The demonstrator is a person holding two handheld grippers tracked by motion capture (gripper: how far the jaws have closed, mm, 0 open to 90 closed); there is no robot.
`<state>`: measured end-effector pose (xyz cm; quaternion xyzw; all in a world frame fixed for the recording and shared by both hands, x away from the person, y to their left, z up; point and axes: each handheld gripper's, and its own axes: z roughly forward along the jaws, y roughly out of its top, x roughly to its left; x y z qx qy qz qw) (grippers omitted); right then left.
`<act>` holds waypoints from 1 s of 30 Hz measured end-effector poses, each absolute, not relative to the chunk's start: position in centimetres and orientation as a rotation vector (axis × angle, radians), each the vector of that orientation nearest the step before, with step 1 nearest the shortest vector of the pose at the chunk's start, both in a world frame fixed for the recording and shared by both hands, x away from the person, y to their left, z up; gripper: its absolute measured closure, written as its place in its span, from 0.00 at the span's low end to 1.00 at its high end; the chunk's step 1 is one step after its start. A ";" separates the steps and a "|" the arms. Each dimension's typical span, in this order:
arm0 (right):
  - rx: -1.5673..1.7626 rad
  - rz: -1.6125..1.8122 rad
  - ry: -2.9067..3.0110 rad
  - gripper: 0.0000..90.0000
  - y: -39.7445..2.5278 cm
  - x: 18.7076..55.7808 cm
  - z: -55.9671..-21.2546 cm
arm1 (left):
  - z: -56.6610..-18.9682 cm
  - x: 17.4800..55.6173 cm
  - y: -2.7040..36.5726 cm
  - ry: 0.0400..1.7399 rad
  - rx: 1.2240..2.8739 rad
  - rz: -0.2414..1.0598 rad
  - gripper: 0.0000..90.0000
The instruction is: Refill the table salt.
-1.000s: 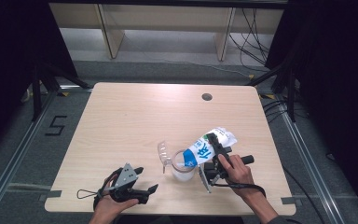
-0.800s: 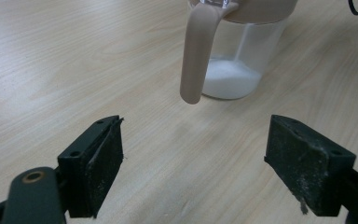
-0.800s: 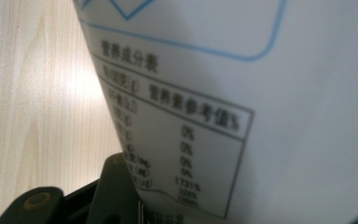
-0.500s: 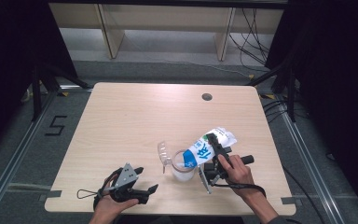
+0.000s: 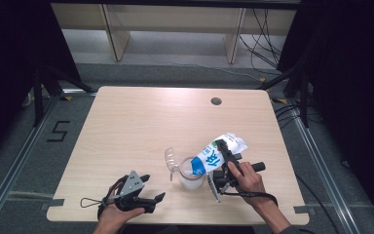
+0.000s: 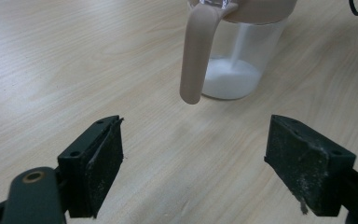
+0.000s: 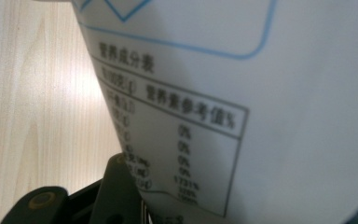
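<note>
A pale wooden table (image 5: 141,126) with a round grommet hole (image 5: 216,101).

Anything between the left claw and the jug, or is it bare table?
Bare table. In the left gripper view the open left claw faces the jug over plain wood; the high view shows the same gap on the table.

High view: table (image 5: 141,126) evenly lit from overhead; surroundings at 9 and 3 o'clock near black; shadows soft and short.
Left gripper view: bright, soft sheen on wood at 10 o'clock; jug (image 6: 235,49) fairly sharp, jaws slightly soft.
Right gripper view: bag (image 7: 242,107) close, print blurred; glare patch on wood at 9 o'clock.
</note>
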<state>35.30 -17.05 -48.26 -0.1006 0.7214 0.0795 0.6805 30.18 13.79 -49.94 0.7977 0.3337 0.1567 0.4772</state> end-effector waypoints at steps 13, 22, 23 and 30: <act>-0.221 0.182 1.625 0.68 -17.1 35.3 -48.3 | -49.9 30.2 13.8 0.817 1.949 0.383 0.21; -0.224 0.180 1.625 0.68 -17.0 35.2 -48.2 | -49.9 30.2 13.8 0.817 1.950 0.384 0.21; -0.222 0.181 1.625 0.68 -17.0 35.2 -48.2 | -49.9 30.2 13.8 0.816 1.949 0.383 0.20; -0.240 0.195 1.621 0.69 -17.1 35.4 -48.2 | -49.9 30.2 13.8 0.815 1.949 0.383 0.21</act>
